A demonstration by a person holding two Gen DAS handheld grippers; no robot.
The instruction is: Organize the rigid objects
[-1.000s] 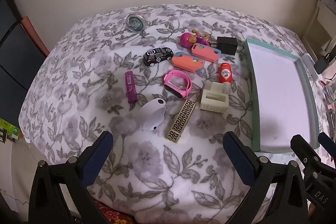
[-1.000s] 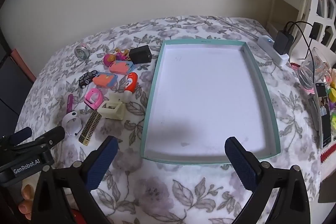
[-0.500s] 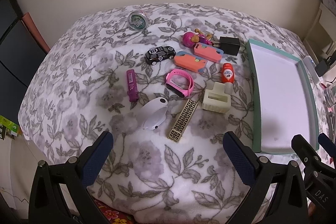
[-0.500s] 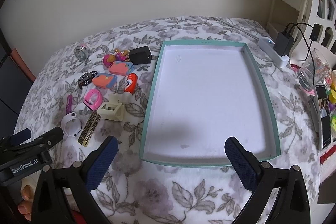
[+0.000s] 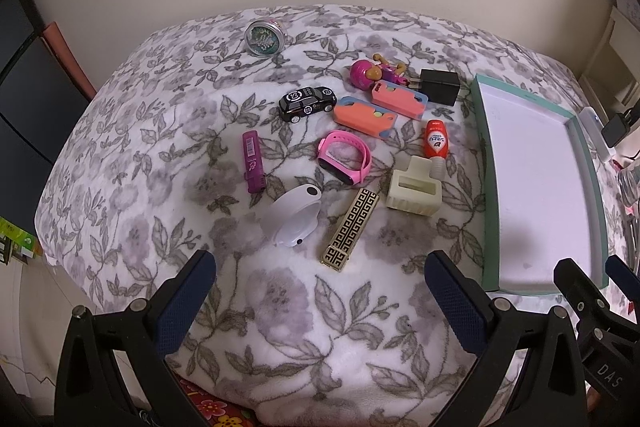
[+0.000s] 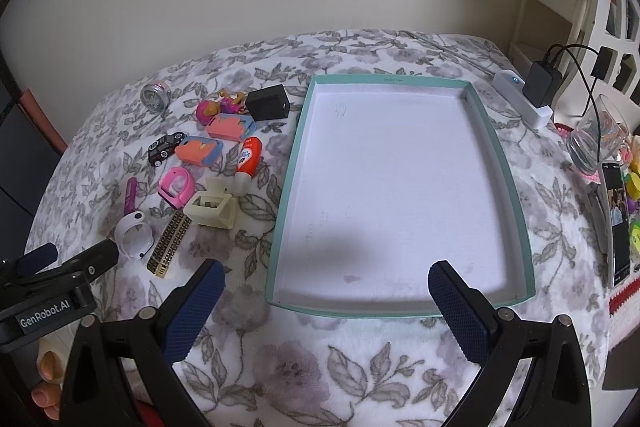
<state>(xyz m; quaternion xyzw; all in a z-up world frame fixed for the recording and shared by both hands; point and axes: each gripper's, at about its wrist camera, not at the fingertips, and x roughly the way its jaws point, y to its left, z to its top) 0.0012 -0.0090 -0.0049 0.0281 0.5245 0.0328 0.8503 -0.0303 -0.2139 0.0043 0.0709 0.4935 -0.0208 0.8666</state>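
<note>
Start of sorting, nothing picked yet. Left gripper (image 5: 320, 291) had jaws wide, empty, w/ trinkets left of the tray (image 6: 288, 187): white band (image 5: 294, 217) nearest. Right gripper (image 6: 326, 301) also wide, over the tray's near edge. Next, prob.: left drops onto one item.

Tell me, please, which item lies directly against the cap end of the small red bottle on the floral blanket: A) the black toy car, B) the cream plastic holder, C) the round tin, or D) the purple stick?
B: the red bottle points its white cap at the cream plastic holder, meeting it at the holder's upper corner; the right wrist view shows the same contact.
</note>
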